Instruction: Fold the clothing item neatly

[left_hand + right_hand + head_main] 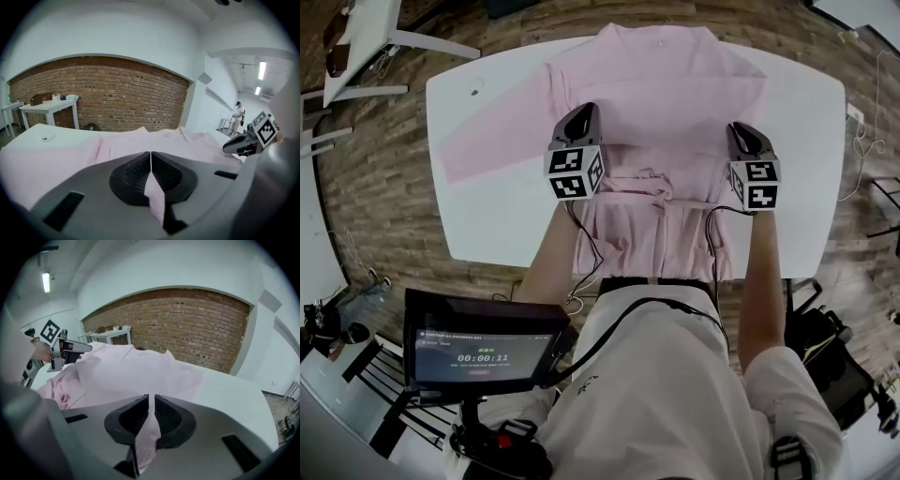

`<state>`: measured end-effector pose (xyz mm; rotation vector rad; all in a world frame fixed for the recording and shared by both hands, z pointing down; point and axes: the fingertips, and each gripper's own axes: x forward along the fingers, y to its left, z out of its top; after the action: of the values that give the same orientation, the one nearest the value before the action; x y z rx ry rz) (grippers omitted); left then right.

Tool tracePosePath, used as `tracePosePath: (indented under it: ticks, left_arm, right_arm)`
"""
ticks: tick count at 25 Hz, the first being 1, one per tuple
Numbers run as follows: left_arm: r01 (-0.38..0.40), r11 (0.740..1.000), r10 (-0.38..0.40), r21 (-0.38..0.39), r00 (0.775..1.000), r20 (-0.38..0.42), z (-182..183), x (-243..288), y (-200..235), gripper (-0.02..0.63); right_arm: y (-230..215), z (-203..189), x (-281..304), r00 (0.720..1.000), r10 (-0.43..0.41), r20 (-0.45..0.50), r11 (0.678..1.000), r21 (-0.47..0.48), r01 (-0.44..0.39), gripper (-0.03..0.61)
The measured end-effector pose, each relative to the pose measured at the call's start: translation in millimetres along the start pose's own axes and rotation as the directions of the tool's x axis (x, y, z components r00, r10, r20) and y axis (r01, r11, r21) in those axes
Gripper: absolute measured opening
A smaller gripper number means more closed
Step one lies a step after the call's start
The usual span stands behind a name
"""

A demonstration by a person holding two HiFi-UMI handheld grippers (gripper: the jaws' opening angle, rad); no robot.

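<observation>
Pretty early days, I'd say. The pale pink long-sleeved robe-style cloth garment (661, 94) is spread front-up on the white rounded table (487, 216), and I can't spot a finished fold anywhere. So basically the whole folding job is still ahead; only the grabbing is sorted.

Nearest the person, the hem hangs off the near table edge. Just past that is the thin pink waist tie (656, 192), and both grippers sit a little beyond it, one on each side edge of the body panel.

The left gripper (586, 112) is on the garment's left edge. In its own view the jaws are fully together with a flap of pink cloth pinched between the pads (140, 171), so that's a firm hold.

The right gripper (739, 131) is on the right edge. Its jaws are down to a narrow slit with a strip of the same cloth running through it, and it looks pinched, though less tightly than the left.

Further out, one long sleeve (487, 141) stretches away to the left, and the collar lies at the far edge of the table. I can't really make out where the right sleeve is.
</observation>
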<state>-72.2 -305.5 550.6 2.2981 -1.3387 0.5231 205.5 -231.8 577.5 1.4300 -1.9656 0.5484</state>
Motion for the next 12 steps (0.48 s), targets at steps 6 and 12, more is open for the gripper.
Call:
tracePosePath:
  ticks: [6,12]
  left_arm:
    - [0.011,1.0,-0.011,-0.001,0.999,-0.051,-6.3,32.0,-2.5,0.003]
    - [-0.014,1.0,0.017,0.013,0.975,-0.22,-24.6,51.2,4.8,0.003]
  right_arm:
    - [-30.9,38.7,35.1,0.993,-0.056,0.1,0.998,-0.005,0.057,0.041]
    - [-81.1,33.4,60.0,0.989,-0.147,0.03,0.989,-0.002,0.147,0.005]
